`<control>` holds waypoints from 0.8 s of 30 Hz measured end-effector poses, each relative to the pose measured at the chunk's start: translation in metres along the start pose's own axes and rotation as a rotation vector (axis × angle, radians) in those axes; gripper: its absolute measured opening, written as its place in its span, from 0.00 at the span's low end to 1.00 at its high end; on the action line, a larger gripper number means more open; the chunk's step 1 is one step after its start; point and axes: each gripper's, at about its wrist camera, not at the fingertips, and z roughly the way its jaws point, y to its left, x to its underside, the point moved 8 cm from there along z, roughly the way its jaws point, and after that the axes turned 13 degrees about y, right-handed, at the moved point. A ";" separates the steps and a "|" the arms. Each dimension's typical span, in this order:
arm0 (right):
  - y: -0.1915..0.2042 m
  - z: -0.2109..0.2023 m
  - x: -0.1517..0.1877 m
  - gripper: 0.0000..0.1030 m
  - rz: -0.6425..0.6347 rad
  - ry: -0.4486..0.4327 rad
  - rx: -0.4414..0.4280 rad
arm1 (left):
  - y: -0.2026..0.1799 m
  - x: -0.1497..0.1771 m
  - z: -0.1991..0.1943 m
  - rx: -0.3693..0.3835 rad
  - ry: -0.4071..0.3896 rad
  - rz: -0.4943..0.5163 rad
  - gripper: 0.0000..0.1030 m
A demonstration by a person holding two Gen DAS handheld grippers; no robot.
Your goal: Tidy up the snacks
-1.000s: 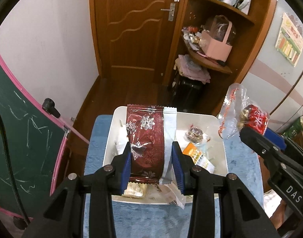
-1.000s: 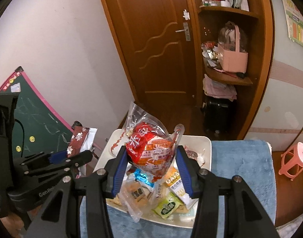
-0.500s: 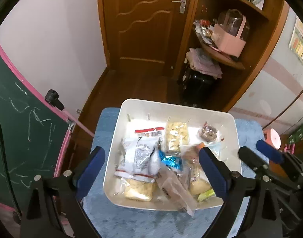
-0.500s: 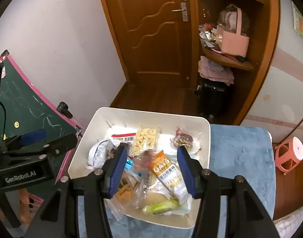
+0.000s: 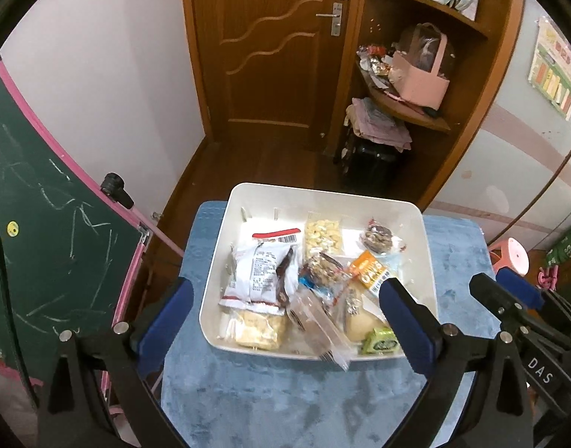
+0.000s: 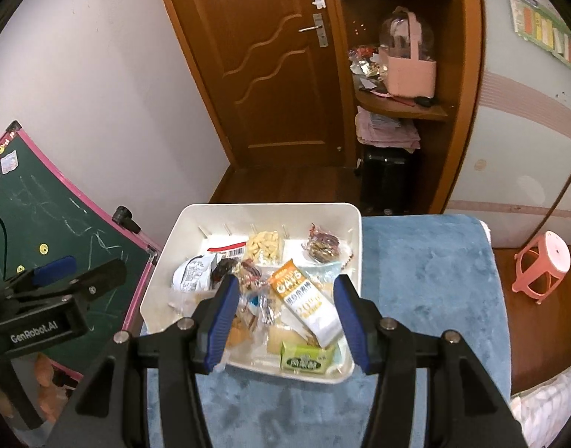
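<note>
Both drops done. A second ago my left gripper (image 5: 285,317) was clamped on a maroon snowflake wrapper and my right gripper (image 6: 281,317) on a clear bag with a red snack pack. Now both sets of fingers are spread wide and hold nothing, hovering over the near edge of the white bin (image 5: 429,254). Both cameras also sit higher and further back than before. I read that as the last two snacks landing in the bin, so the gathering step looks about finished.

Bin sits on the blue towel (image 5: 270,403) covering the counter. Contents, one loose heap, no dividers in use:
- white printed packet (image 5: 257,272), left side, with a dark maroon wrapper (image 5: 283,280) lying against its right edge, probably the one I dropped
- clear pack of pale crackers (image 5: 322,237), far middle
- round dark cookie in clear wrap (image 5: 378,237), far right
- orange OATS bar (image 6: 304,298), centre right
- green packet (image 6: 306,362), near right corner
- pale crisp pack (image 5: 255,330), near left corner
- clear bag (image 5: 319,328) sticking over the near rim

Can't pick out the red snack pack in the pile from either view.

Nothing loose on the towel around the bin. If sorting within the bin is wanted, that's not done; the overhanging clear bag is the one piece I'd tuck in.
</note>
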 end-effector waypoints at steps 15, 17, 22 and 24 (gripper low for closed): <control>-0.012 -0.074 0.062 0.52 -0.004 -0.038 0.004 | -0.026 0.085 -0.080 -0.017 -0.041 0.034 0.97; -0.013 -0.084 0.075 0.52 -0.009 -0.038 0.008 | -0.028 0.099 -0.088 -0.015 -0.040 0.036 0.97; -0.014 -0.105 0.108 0.52 -0.018 -0.033 0.005 | -0.032 0.136 -0.103 -0.004 -0.027 0.037 0.97; -0.016 -0.112 0.124 0.52 -0.012 -0.027 0.004 | -0.033 0.151 -0.108 0.008 -0.016 0.031 0.97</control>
